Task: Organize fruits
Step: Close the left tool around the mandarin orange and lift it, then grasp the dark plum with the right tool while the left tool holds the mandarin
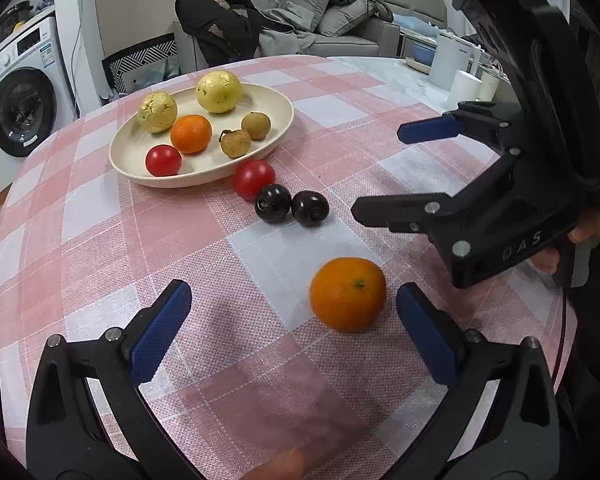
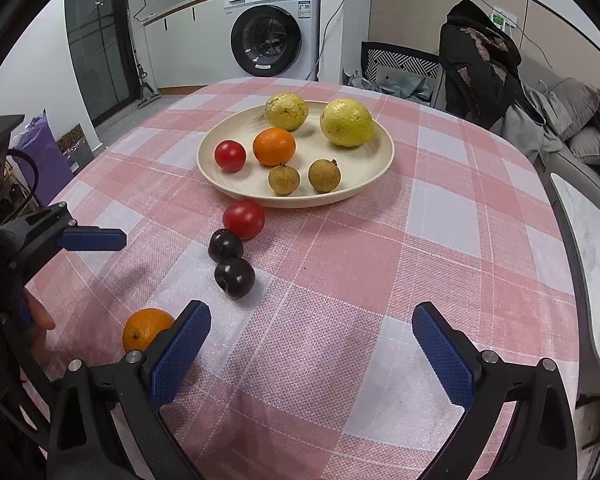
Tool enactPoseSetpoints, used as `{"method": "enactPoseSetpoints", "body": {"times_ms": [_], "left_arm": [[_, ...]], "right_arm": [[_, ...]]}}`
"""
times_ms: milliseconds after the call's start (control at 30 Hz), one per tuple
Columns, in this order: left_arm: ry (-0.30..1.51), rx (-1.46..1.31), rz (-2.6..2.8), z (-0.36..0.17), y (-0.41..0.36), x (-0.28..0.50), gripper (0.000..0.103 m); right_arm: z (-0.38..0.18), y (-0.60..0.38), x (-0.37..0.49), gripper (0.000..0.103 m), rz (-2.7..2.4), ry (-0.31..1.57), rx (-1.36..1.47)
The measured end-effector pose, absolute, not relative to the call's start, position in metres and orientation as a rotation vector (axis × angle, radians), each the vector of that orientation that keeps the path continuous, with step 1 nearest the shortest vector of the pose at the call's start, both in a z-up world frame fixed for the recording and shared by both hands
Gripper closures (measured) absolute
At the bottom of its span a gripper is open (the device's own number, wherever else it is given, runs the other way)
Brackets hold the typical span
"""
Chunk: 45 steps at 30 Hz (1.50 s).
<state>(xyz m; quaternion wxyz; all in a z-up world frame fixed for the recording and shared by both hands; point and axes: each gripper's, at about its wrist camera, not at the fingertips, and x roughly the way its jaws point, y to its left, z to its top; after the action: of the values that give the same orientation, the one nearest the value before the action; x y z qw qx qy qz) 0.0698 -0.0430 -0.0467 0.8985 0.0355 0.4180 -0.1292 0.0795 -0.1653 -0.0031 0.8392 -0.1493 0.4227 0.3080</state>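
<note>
A loose orange (image 1: 348, 294) lies on the pink checked tablecloth between the fingers of my open left gripper (image 1: 294, 328), close to its right pad (image 1: 428, 340) and not touching it. A red tomato (image 1: 254, 179) and two dark plums (image 1: 273, 203) (image 1: 310, 208) lie in front of the cream plate (image 1: 204, 170). My right gripper (image 2: 312, 344) is open and empty, hovering right of the orange (image 2: 144, 330). The plate (image 2: 360, 190) holds two yellow fruits, an orange (image 2: 274, 146), a tomato and two longans.
The right gripper (image 1: 376, 172), with a hand on its handle, stands close on the right in the left wrist view. White containers (image 1: 454, 58) are on the marble table beyond. A washing machine (image 2: 274, 32), a draped chair (image 2: 476, 60) and a sofa surround the table.
</note>
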Motion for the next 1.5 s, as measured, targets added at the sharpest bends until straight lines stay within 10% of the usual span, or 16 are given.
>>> {"method": "enactPoseSetpoints", "body": {"times_ms": [300, 633, 1167, 1500], "left_arm": [[0.908, 0.087, -0.301, -0.056, -0.051, 0.076, 0.008], [0.891, 0.088, -0.418, -0.056, -0.06, 0.071, 0.066], [0.782, 0.002, -0.312, -0.034, -0.021, 0.064, 0.066], [0.75, -0.058, -0.194, -0.03, 0.01, 0.067, 0.066]], "right_arm": [[-0.006, -0.163, 0.082, 0.0, 0.654, 0.904, -0.314], [-0.01, -0.163, 0.082, 0.0, 0.665, 0.913, -0.307], [-0.017, -0.153, 0.086, 0.001, 0.695, 0.898, -0.327], [-0.024, -0.125, 0.078, 0.037, 0.77, 0.894, -0.405]]}}
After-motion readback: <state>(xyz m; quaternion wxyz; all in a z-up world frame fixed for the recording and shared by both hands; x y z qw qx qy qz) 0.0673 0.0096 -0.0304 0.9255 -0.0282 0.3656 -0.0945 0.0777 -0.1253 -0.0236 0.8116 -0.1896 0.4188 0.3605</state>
